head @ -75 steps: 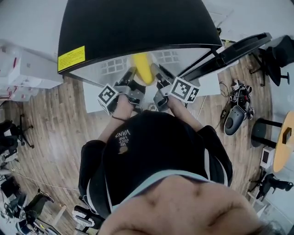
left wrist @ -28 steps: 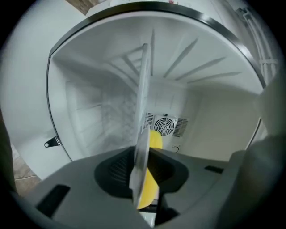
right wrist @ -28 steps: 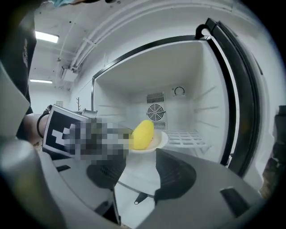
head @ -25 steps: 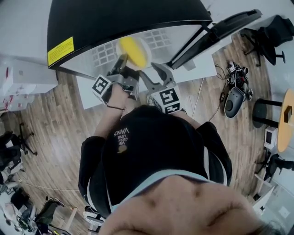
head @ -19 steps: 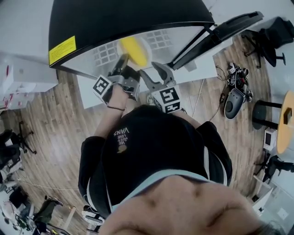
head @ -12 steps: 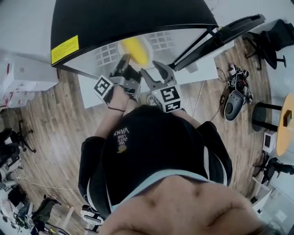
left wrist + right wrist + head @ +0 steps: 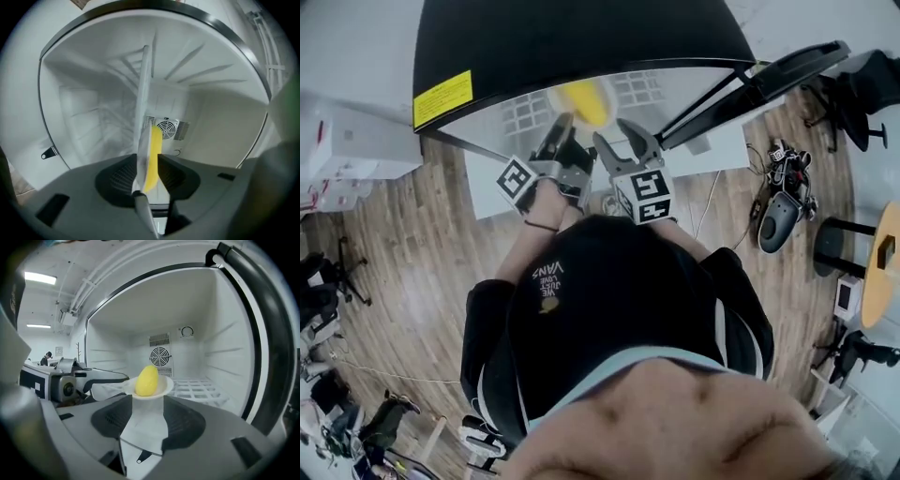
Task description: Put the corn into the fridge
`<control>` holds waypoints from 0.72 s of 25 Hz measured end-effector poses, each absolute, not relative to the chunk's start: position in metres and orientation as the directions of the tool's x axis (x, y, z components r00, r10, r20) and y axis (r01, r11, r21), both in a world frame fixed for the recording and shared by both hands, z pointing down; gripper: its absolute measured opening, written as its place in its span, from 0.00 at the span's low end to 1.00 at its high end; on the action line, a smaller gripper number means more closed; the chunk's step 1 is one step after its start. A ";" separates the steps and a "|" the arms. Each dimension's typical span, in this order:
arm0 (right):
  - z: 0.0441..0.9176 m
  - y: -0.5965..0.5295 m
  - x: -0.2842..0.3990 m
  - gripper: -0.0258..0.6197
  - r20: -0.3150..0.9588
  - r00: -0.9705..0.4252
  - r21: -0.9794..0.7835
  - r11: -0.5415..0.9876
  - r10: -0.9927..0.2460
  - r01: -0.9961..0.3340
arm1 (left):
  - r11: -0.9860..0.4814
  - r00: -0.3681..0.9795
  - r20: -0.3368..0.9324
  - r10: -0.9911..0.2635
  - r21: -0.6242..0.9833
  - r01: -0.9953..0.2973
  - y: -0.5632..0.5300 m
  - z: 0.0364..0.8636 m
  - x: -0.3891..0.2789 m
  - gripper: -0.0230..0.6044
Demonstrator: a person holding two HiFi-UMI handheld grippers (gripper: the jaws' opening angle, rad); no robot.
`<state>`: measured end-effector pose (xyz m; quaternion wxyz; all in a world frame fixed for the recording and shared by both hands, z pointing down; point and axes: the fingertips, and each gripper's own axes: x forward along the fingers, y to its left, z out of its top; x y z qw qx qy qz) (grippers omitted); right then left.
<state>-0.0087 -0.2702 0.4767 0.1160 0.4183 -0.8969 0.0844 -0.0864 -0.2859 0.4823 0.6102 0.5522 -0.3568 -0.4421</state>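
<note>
A yellow corn cob (image 7: 583, 99) (image 7: 146, 379) lies on a small white plate (image 7: 165, 386) held at the mouth of the open fridge (image 7: 572, 37). My left gripper (image 7: 563, 131) (image 7: 116, 378) is shut on the plate's near rim; in its own view the plate (image 7: 143, 112) stands edge-on between the jaws with the corn (image 7: 153, 157) beside it. My right gripper (image 7: 622, 142) (image 7: 147, 414) is open, just right of the plate and short of it, holding nothing.
The fridge interior is white, with a wire shelf (image 7: 202, 388) and a round fan grille (image 7: 160, 355) on the back wall. Its black door (image 7: 773, 82) stands open to the right. Office chairs and gear (image 7: 783, 211) sit on the wooden floor around.
The right gripper has moved a little forward toward the fridge mouth, still open. The left gripper keeps the plate with the corn at about the same place.
</note>
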 end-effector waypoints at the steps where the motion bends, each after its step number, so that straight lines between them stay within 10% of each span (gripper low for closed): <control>1: 0.477 -0.271 -0.009 0.37 0.278 -0.624 -0.055 0.636 -0.730 -0.770 | 0.001 0.355 -0.051 -0.933 0.990 0.144 -0.285 0.484 -0.087 0.22; 18: 0.478 -0.290 -0.016 0.37 0.277 -0.643 -0.056 0.656 -0.714 -0.753 | 0.005 0.340 -0.041 -0.939 0.991 0.132 -0.287 0.489 -0.088 0.22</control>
